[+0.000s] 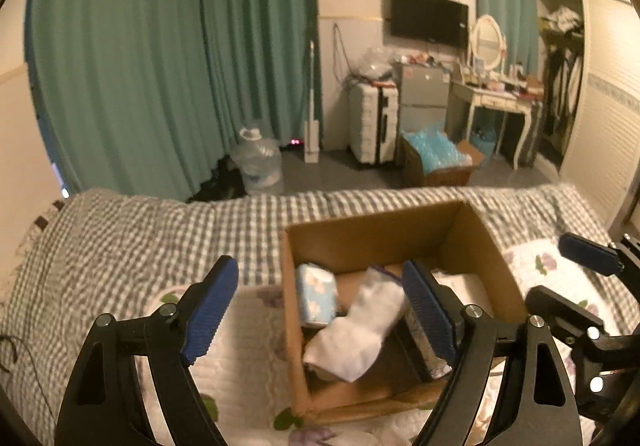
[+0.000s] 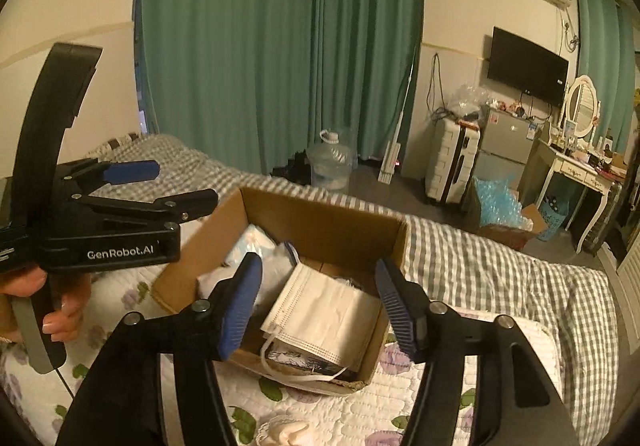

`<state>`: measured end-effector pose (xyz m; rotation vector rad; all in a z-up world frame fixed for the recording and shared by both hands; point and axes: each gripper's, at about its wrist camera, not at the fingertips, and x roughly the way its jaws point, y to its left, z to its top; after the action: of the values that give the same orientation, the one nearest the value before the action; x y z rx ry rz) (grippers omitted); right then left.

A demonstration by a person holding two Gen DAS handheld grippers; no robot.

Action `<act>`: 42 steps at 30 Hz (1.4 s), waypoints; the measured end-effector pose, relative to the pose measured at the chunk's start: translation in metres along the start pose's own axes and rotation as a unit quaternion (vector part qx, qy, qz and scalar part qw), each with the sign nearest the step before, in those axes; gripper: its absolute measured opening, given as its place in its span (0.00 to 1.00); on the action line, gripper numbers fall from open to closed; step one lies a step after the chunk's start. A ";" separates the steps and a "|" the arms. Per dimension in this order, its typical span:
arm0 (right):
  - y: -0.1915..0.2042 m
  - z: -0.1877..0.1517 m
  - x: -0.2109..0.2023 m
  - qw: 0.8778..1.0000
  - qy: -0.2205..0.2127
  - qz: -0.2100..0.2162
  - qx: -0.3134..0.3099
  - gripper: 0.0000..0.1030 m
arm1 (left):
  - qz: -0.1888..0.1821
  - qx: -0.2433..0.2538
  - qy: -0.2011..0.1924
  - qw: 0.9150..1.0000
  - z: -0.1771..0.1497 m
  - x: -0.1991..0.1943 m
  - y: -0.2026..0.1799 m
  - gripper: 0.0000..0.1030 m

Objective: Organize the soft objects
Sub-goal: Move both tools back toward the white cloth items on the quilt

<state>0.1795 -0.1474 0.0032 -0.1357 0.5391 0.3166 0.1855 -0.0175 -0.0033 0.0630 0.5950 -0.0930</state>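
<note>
Box (image 2: 340, 234) holds masks (image 2: 332, 314) and white cloth (image 1: 360, 330); both tongs gape empty.

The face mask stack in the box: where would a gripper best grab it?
Probably from above, pinching the near edge of the mask stack. It lies flat and topmost in the box, and that edge, with its ear loops, overhangs what lies beneath. The right gripper hovers open over it.
</note>
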 end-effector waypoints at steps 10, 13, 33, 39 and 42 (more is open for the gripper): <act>0.015 0.015 -0.070 0.998 -0.056 0.020 0.000 0.85 | 0.001 -0.024 -0.045 0.999 0.008 -0.066 0.013 0.93; 0.022 0.016 -0.087 0.998 -0.064 0.024 -0.003 0.90 | 0.008 -0.026 -0.072 0.997 0.008 -0.088 0.014 0.93; 0.028 -0.012 -0.123 0.997 -0.068 0.036 -0.005 1.00 | 0.006 -0.021 -0.066 0.998 -0.028 -0.116 0.018 0.93; 0.032 -0.028 -0.113 0.997 -0.057 0.044 -0.021 1.00 | 0.017 -0.018 -0.021 0.999 -0.047 -0.090 0.017 0.93; 0.034 -0.037 -0.108 0.997 -0.052 0.049 -0.027 1.00 | 0.021 -0.018 -0.014 1.000 -0.057 -0.082 0.016 0.93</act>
<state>0.0629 -0.1514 0.0266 -0.1444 0.4343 0.4314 0.0879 0.0089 -0.0040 0.0396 0.5671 -0.0417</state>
